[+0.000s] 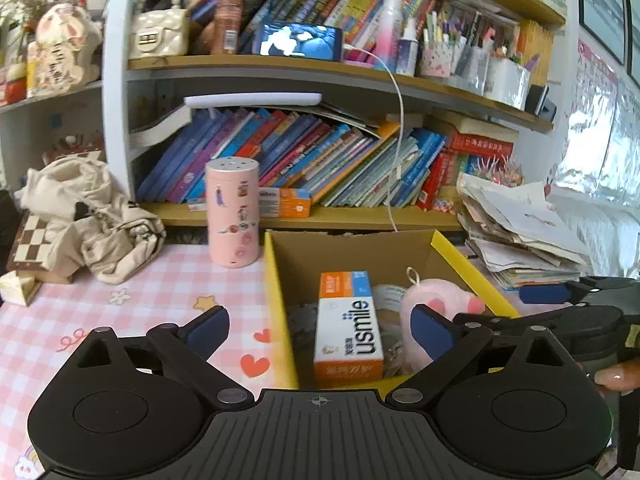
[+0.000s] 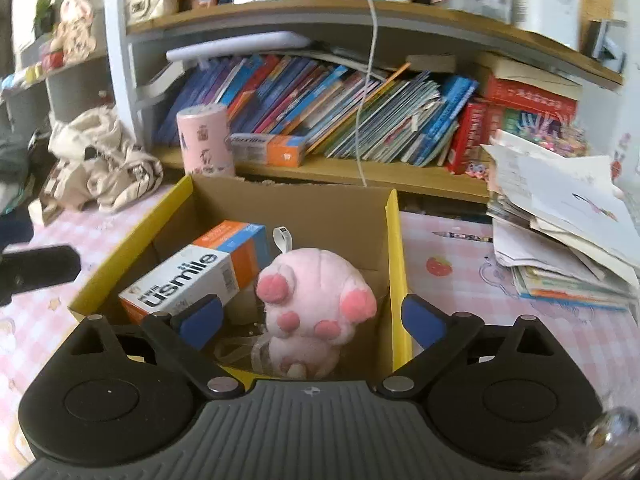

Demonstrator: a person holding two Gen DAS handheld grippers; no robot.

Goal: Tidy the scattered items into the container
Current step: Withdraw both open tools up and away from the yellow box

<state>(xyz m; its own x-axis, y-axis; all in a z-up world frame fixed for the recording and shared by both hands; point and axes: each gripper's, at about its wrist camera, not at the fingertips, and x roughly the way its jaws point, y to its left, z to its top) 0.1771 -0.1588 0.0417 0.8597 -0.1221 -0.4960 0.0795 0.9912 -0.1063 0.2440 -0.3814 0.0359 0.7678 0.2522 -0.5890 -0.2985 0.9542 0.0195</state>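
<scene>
Pink gingham table point(image 1: 132, 280): usmile box point(image 2: 192, 272) and pink plush point(image 2: 316, 304) lie in the cardboard box point(image 2: 394, 248), both grippers, left gripper point(image 1: 320, 330) and right gripper point(image 2: 310, 318), spread empty just above its near edge.

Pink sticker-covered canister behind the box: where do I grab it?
Grip the pink canister across its mid-body, coming in level from the front left. It stands upright on the table, its round sides bare; the cardboard box crowds its right, the shelf its back.

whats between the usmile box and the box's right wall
In both wrist views, the pink plush paw lies between the usmile box and the cardboard box's right wall.
</scene>
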